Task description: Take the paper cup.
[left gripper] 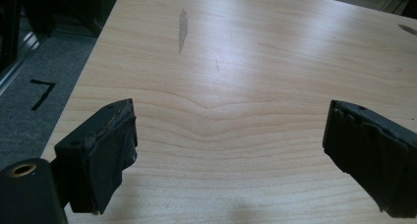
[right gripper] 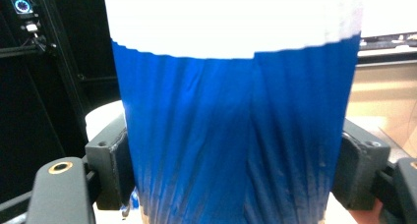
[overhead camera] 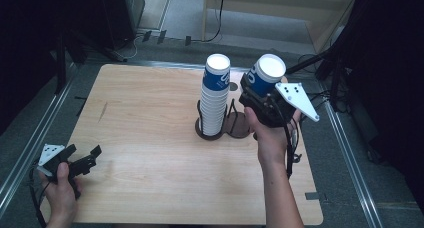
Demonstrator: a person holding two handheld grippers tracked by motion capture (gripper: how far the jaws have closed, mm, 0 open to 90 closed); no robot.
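A tall stack of blue-and-white paper cups (overhead camera: pixel 215 95) stands in a dark two-ring holder (overhead camera: pixel 239 129) near the table's middle-back. My right gripper (overhead camera: pixel 257 90) is lifted to the right of the stack, shut on a single blue paper cup (overhead camera: pixel 265 74) held upright with its white inside showing. In the right gripper view that cup (right gripper: pixel 236 135) is creased between the two black jaws. My left gripper (overhead camera: pixel 82 154) rests low at the table's front-left corner, open, and in its own view its jaws (left gripper: pixel 231 150) stand wide apart over bare wood.
The wooden table (overhead camera: pixel 150 153) has a dark scuff mark (left gripper: pixel 182 28) at its left. The holder's right ring (overhead camera: pixel 241 124) holds no cups. Metal rails (overhead camera: pixel 30 148) run along both table sides, and cables lie on the floor at the right.
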